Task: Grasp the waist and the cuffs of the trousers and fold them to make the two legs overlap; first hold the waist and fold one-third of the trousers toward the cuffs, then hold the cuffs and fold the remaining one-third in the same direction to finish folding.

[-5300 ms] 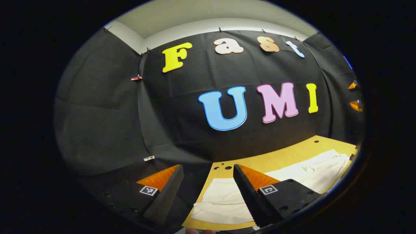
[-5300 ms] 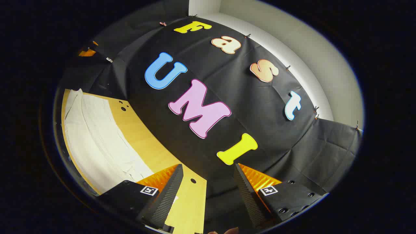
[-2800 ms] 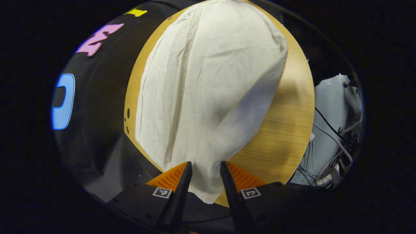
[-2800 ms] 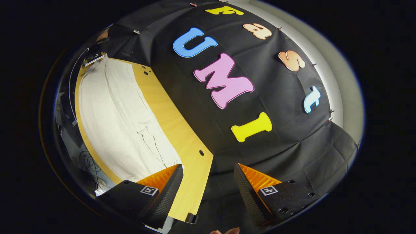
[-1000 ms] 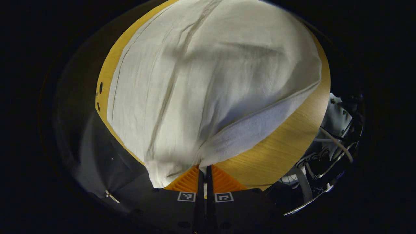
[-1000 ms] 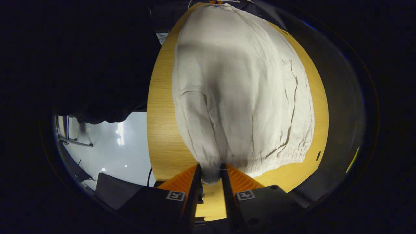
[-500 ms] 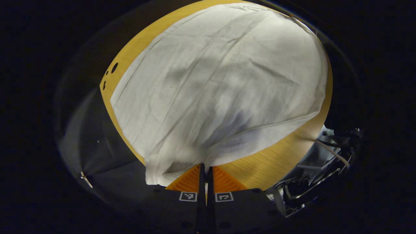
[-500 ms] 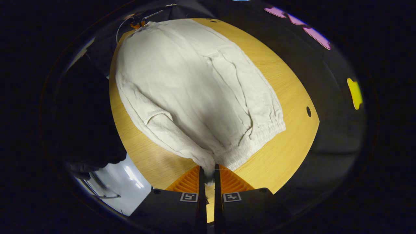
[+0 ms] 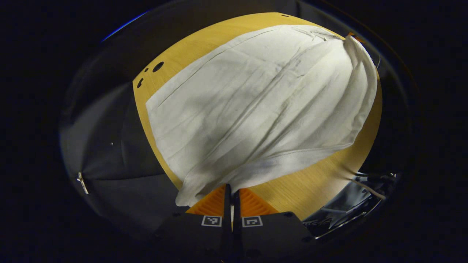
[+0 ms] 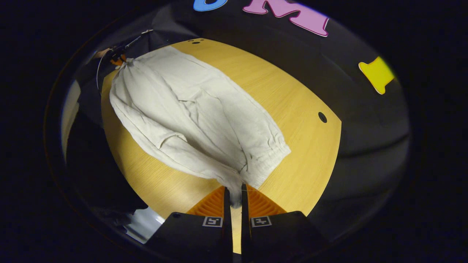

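White trousers [image 9: 256, 102] lie lengthwise on the wooden table [image 9: 314, 182]. My left gripper [image 9: 231, 189] is shut on the near corner of the cuff end, and the near hem is pulled up toward it. In the right gripper view the trousers [image 10: 190, 109] stretch away to the upper left, with the gathered waistband [image 10: 272, 155] closest. My right gripper [image 10: 234, 193] is shut on the near corner of the waist, with cloth pinched between its fingers. The left gripper [image 10: 117, 60] shows small at the far cuff end.
The table [image 10: 292, 95] has a round hole [image 10: 322, 117] near its far edge, past the waist. Small holes [image 9: 158, 66] sit at the table corner beyond the cuffs. Black booth cloth surrounds the table. Cables [image 9: 351, 215] hang below the near edge.
Both grippers were open above the table, then closed on the cuff and waist corners. In the last half second both have drawn back and up, and the near edge of the trousers has lifted with them.
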The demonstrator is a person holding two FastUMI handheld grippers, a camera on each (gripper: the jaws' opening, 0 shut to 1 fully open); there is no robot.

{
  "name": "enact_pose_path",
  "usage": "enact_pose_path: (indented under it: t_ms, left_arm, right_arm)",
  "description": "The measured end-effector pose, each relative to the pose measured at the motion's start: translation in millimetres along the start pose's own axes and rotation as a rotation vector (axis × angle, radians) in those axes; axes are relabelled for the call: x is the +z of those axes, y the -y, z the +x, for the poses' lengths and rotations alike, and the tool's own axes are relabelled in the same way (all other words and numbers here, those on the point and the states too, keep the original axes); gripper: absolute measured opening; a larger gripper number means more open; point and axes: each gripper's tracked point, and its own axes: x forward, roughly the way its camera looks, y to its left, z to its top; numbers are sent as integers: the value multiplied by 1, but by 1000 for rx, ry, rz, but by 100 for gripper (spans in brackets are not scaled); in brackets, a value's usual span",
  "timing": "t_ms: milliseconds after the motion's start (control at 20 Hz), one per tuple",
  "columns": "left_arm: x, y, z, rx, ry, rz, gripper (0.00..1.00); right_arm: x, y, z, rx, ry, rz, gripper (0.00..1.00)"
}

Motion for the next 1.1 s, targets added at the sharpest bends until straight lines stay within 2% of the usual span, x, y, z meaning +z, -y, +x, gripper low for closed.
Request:
enact_pose_path:
  t_ms: [200,450,700,950,1100]
  left_arm:
    - [12,-13,-12,-11,60,-95,5]
    - [40,-38,-15,-20,84,-182,5]
    - [75,-65,10,-12,27,-204,5]
    - [81,-71,43,-89,-71,-377,6]
    - [86,-72,53,-100,-101,-410,6]
  right_arm:
    - [19,29,0,-42,25,68,13]
    - [33,52,26,-38,4,152,13]
    - [32,65,70,-6,-95,199,13]
    - [21,72,99,46,-157,291,13]
    - [19,82,104,78,-167,376,14]
